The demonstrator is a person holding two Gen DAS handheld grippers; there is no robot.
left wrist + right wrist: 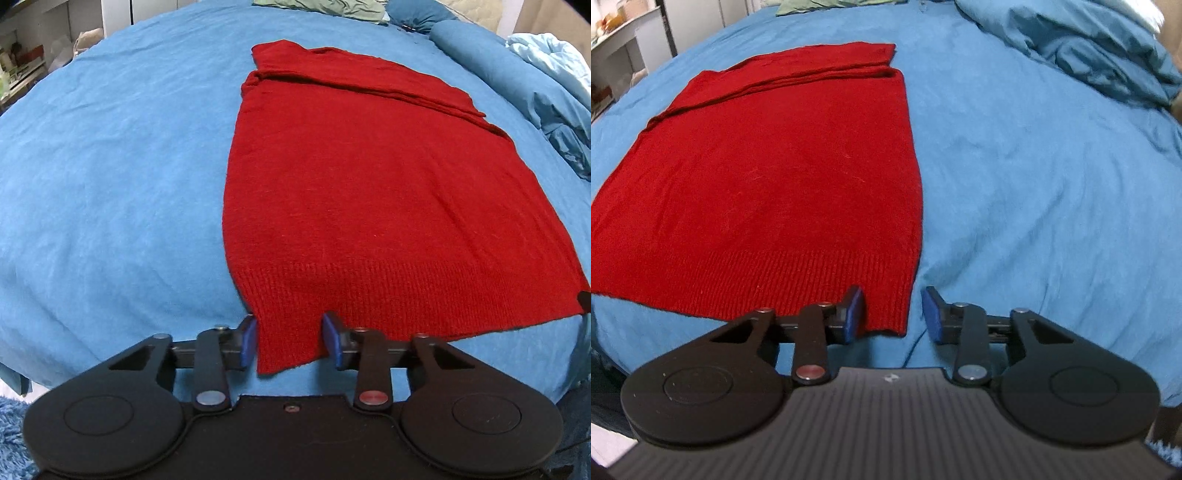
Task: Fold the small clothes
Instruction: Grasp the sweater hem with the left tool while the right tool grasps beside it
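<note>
A: Where's the garment?

B: Red knitted sweater (373, 192), lying flat on the blue bed sheet (110, 166). Ribbed hem faces both cams, sleeves folded across the far end into a layered band. Same sweater in the right wrist view (768, 177), sitting left of centre there.

A: Left gripper?

B: Left gripper (290, 341) is at the near-left hem corner. Jaws apart, blue pads either side of the corner; a flap of the hem sits in the gap between them. Fabric is just beside the left pad (248, 341), maybe touching; can't tell. Not pinched.

A: Right one?

B: Right gripper (894, 315) is at the near-right hem corner. Also apart, approx. the same gap as the left. Hem corner lies between the pads, up against the left pad (854, 314); the right pad has only sheet beside it. Nothing clamped.

A: Anything else on the bed?

B: Rumpled blue duvet (1089, 48) bunched at the far right, well apart from the sweater. Green cloth (325, 7) at the far edge, past the sleeves. Shaggy blue rug (11, 432) shows at the lower-left corner of the left wrist view, below the bed edge. White shelving (624, 40) far left, contents too blurred to tell.
</note>
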